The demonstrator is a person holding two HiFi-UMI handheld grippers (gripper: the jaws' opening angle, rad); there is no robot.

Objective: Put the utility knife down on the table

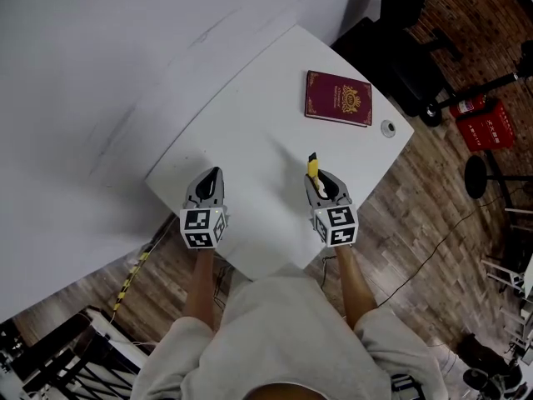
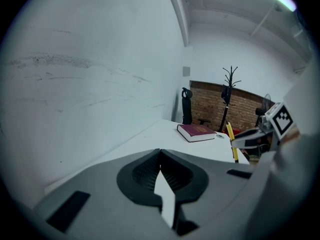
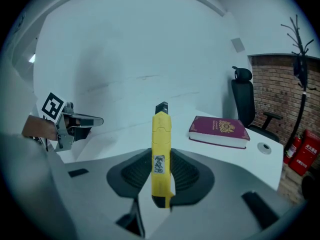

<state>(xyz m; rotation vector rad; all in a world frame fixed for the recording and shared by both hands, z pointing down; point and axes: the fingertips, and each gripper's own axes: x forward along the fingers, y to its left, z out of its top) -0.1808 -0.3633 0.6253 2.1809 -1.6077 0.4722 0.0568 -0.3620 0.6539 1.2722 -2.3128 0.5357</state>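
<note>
The yellow utility knife point(image 3: 161, 151) stands upright between the jaws of my right gripper point(image 3: 161, 156), which is shut on it; its black tip points away from me. In the head view the right gripper point(image 1: 315, 182) hovers over the near right part of the white table point(image 1: 250, 132), and the knife point(image 1: 312, 167) sticks out ahead of it. My left gripper point(image 1: 214, 176) is beside it over the table's near left part, shut with nothing in it; its jaw tips meet point(image 2: 160, 153). From the left gripper view, the knife point(image 2: 232, 140) shows at the right.
A dark red book point(image 1: 337, 97) lies at the table's far right, with a small round disc point(image 1: 388, 127) near the edge beside it. A black office chair point(image 1: 400, 48) and a red crate point(image 1: 485, 125) stand on the wooden floor beyond. A white wall runs along the table's left side.
</note>
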